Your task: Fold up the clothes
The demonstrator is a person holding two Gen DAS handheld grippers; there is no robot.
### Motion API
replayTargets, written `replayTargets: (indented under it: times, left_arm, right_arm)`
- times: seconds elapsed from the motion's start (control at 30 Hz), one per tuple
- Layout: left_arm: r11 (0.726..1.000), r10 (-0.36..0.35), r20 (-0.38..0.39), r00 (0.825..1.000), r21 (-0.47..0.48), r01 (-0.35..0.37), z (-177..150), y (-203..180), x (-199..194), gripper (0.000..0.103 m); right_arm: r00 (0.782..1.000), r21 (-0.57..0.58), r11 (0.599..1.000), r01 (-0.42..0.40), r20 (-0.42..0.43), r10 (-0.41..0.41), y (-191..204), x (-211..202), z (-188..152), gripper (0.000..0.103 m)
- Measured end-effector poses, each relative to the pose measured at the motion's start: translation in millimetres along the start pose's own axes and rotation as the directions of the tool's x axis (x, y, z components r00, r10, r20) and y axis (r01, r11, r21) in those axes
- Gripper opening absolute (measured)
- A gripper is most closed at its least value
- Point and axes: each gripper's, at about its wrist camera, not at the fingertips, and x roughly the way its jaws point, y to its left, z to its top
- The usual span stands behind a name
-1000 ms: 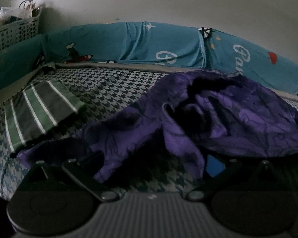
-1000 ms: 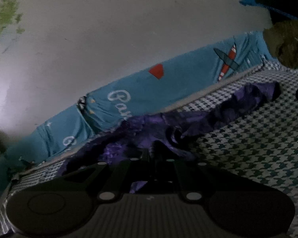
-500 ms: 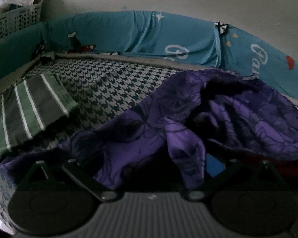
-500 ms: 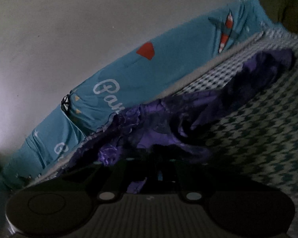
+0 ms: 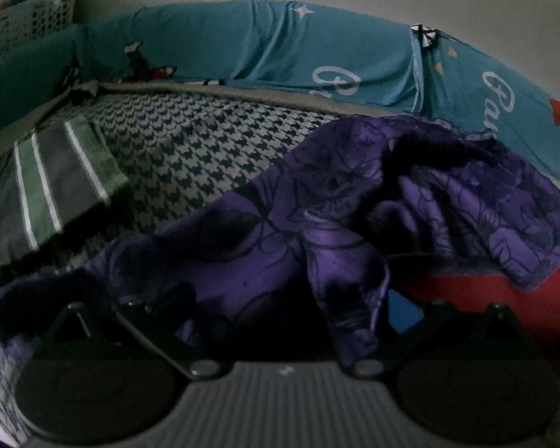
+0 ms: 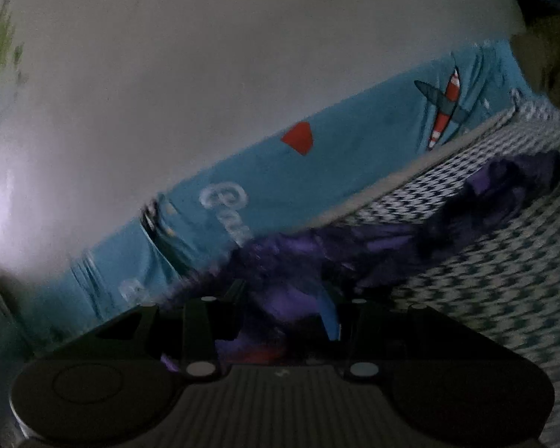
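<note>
A purple garment with a dark flower print lies crumpled on the houndstooth bed sheet. My left gripper stands wide open low over its near edge, and a fold of the cloth hangs between the fingers, next to the blue pad. In the right wrist view the same garment stretches away to the right. My right gripper is at its near end. Its jaws are opening, with purple cloth loose between them.
A folded green and grey striped garment lies at the left on the sheet. A teal printed bumper cushion runs along the wall behind the bed. A white basket stands at the far left corner. Something red shows under the garment's right edge.
The right gripper was shut on the purple cloth and its fingers have now parted. The left gripper has sunk closer to the garment, and a red patch has come into its view.
</note>
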Motion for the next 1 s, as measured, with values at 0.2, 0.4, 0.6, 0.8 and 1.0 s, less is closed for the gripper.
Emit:
replayTargets:
  times: [0.2,0.4,0.6,0.8,1.0]
  left_arm:
    - [1.0,0.005,0.007,1.0,0.005,-0.005,-1.9,-0.3,-1.4,0.103]
    - [1.0,-0.003,0.006,1.0,-0.005,0.003,-1.7,1.7,-2.4,0.103]
    - [1.0,-0.008,0.007,1.0,-0.009,0.008,-1.4,0.7,-3.4,0.103]
    - [1.0,-0.016,0.009,1.0,-0.004,0.016,-1.2,-1.0,-4.5,0.103]
    - [1.0,-0.016,0.01,1.0,-0.011,0.017,-1.0,-0.2,-3.9,0.103]
  right_arm:
    - [0.989,-0.039,0.997,-0.074,-0.132,0.068,7.3,2.9,-21.6,0.04]
    - [0.975,-0.163,0.981,-0.109,-0.207,0.074,35.7,6.2,-48.8,0.04]
    - [0.977,-0.244,0.967,-0.073,-0.214,0.02,48.8,0.6,-67.3,0.04]
    - [0.979,-0.334,0.942,-0.03,-0.202,-0.04,61.9,6.4,-79.3,0.039]
    - [0.98,-0.398,0.916,0.054,-0.155,-0.126,65.1,6.0,-86.9,0.009]
